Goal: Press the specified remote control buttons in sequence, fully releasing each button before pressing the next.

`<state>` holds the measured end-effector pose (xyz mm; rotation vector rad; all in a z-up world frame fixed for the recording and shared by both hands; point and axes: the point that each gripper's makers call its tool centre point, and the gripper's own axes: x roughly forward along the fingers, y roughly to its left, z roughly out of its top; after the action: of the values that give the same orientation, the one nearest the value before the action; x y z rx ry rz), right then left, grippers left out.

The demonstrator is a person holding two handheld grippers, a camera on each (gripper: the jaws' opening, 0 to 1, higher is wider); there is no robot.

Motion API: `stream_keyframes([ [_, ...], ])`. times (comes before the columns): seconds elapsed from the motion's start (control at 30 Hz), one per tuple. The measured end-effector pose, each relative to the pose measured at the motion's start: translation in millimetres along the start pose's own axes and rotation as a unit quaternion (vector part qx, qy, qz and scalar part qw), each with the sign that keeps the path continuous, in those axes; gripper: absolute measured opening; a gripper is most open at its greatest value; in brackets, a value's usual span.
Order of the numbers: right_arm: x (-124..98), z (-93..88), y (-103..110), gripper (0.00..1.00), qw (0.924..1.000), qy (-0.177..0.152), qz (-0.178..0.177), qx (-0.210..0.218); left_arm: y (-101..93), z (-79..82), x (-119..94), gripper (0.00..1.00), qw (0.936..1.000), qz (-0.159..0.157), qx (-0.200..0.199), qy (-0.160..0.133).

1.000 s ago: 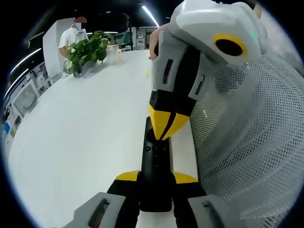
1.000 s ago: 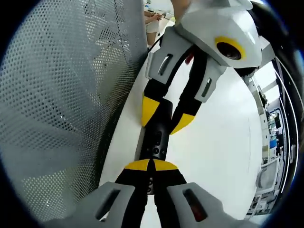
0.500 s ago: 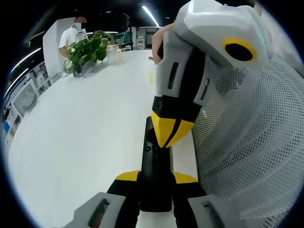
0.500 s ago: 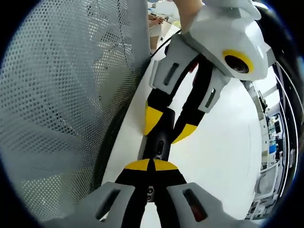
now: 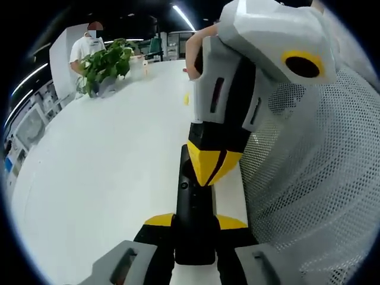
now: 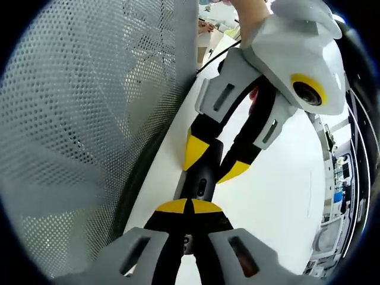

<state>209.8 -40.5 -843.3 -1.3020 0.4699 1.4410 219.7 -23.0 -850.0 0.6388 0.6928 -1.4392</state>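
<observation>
- Left claw (image 5: 196, 222) clamped on the near end of the black remote control (image 5: 193, 205), yellow tips one on each flank, body pinched between them.
- From that grip, remote's long axis running straight ahead along the left claw's own line, button face up, lying flat on the white tabletop (image 5: 107, 172).
- Further along the same axis, right claw (image 5: 212, 168) with yellow tips drawn together, pointing down at the remote's far half; contact with a button not clear from the left gripper view.
- In the right gripper view, right claw (image 6: 189, 207) closed tip to tip, gripping nothing, sitting directly over the remote control (image 6: 200, 181); button under it hidden by the tips.
- Beyond those tips, left claw (image 6: 217, 161) seen head-on, straddling the remote's opposite end.
- Judged: right claw is the pressing one and already on the axis, so any shift to another button runs lengthwise along the remote, not across it.
- White mesh panel (image 6: 83, 119) standing close alongside, just off the remote's long edge; little sideways room there.
</observation>
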Motion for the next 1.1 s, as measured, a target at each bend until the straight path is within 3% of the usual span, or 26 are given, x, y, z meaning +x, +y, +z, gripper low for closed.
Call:
stream_keyframes([
  [0.4,0.6,0.4,-0.3,0.00,0.9997,0.010,0.004,-0.022,1.3,0.2,-0.7,0.25,0.9999,0.000,-0.010,-0.013],
  [0.7,1.1,0.2,-0.6,0.00,0.9999,0.006,0.008,-0.013,1.8,-0.3,-0.6,0.25,0.9999,0.000,-0.008,-0.012],
  [1.1,1.6,1.2,1.6,0.00,0.9968,0.032,-0.008,-0.073,1.8,0.3,-0.9,0.25,0.9998,-0.003,-0.015,-0.016],
])
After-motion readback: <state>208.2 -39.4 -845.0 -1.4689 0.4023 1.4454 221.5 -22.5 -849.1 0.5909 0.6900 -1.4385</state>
